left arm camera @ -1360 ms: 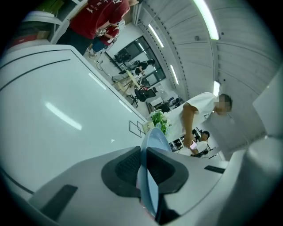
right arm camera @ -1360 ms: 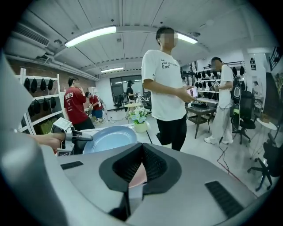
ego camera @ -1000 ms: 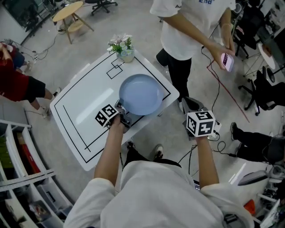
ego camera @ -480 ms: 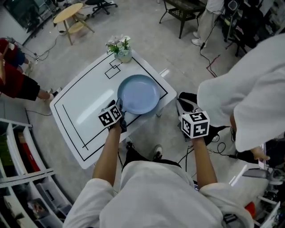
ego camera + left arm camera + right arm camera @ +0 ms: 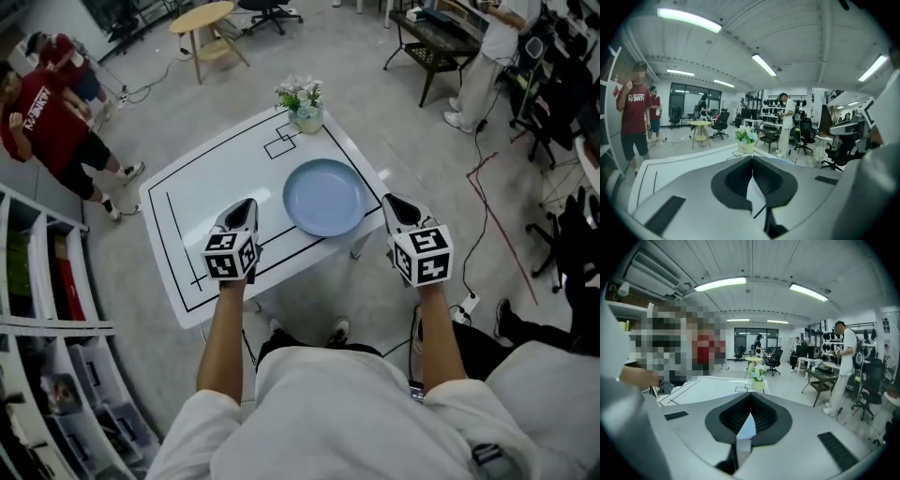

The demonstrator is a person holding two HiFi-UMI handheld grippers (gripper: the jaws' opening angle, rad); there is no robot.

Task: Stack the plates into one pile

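Observation:
A single light blue plate (image 5: 324,197) lies on the white table (image 5: 202,187), near its front right corner; I cannot tell whether more plates lie under it. My left gripper (image 5: 246,204) hovers over the table just left of the plate, apart from it, its jaws shut on nothing. In the left gripper view its jaws (image 5: 751,158) meet with nothing between them. My right gripper (image 5: 391,200) hangs off the table's right edge, right of the plate, also shut and empty. Its jaws (image 5: 750,395) meet in the right gripper view too.
A small pot of flowers (image 5: 302,101) stands at the table's far corner. Black lines are drawn on the tabletop. A person in a red shirt (image 5: 52,131) stands at the far left, shelving (image 5: 47,375) is at the left, and cables (image 5: 487,216) cross the floor at the right.
My left gripper has drawn back from the plate's near edge and now hovers left of it. The right gripper has risen beside the table. The person in white has gone from the near right.

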